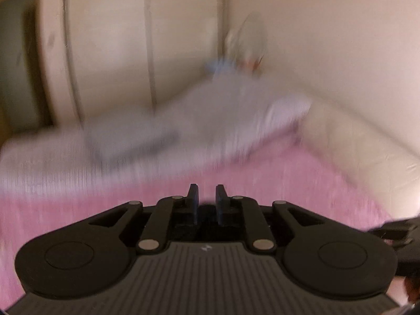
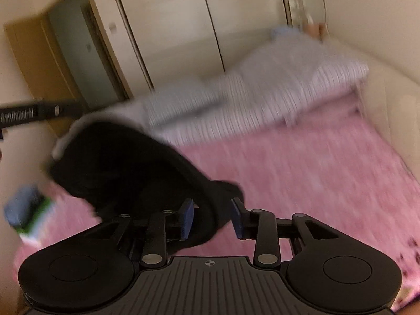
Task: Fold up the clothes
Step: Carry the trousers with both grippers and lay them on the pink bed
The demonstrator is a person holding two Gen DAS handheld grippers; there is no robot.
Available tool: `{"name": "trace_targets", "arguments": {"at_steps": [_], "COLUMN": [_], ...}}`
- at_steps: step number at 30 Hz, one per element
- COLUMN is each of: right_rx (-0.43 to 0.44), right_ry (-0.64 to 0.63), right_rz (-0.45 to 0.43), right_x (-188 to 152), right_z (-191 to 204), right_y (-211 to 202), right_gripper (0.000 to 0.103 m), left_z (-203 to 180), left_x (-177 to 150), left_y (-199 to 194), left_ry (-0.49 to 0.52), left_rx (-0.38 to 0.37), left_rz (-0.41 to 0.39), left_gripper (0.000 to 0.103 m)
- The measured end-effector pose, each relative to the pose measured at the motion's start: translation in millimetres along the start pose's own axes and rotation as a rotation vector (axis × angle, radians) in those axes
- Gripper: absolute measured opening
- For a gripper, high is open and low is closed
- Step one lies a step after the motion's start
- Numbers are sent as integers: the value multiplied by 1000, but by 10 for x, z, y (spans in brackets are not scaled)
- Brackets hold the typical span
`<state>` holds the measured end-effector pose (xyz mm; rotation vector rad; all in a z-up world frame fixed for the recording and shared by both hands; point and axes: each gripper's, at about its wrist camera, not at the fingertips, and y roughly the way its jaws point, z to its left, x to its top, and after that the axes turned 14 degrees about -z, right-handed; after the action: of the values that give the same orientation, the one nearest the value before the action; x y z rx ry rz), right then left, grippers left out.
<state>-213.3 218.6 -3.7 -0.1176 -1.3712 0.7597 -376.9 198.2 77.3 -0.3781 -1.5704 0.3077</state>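
Hanging above the pink bedspread (image 2: 302, 173), the right gripper (image 2: 212, 216) has its blue-padded fingers (image 2: 187, 219) apart, with a fold of the black garment (image 2: 126, 162) lying in the gap between them; contact with the pads cannot be confirmed. The garment bunches up and to the left of the fingers, over the bed. The left gripper (image 1: 207, 200) sits low over the same bedspread (image 1: 78, 210), fingers (image 1: 193, 199) drawn nearly together with a narrow gap, nothing visible between them. Both views are motion-blurred. A striped grey-white duvet (image 2: 262, 97) is heaped at the far end of the bed, against the cream wardrobe (image 2: 183, 21). A blue-and-green object (image 2: 29, 212) lies at the left edge of the right wrist view, too blurred to identify.
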Motion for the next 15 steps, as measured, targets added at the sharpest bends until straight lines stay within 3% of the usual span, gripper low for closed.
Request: {"name": "trace_targets", "arguments": {"at_steps": [4,6,11,15], "right_rx": [9,27,106,187], "right_ry": [-52,-89,-257,-423], "right_rz": [140,176,163,150], "right_x": [-413,-551,-774,-1128], "right_z": [-173,-302,-288,-138], "right_y": [-99,-45,-65,-156], "right_gripper": [40,41,41,42], "left_z": [213,456,539,305], "left_x": [-969,-1218,-1760,-1900], "left_y": [-137,-128,-693,-1011], "left_ry": [-149,-188,-269,-281], "left_rx": [115,170,270,360], "left_rz": [241,315,370,378], "left_gripper": [12,12,12,13]}}
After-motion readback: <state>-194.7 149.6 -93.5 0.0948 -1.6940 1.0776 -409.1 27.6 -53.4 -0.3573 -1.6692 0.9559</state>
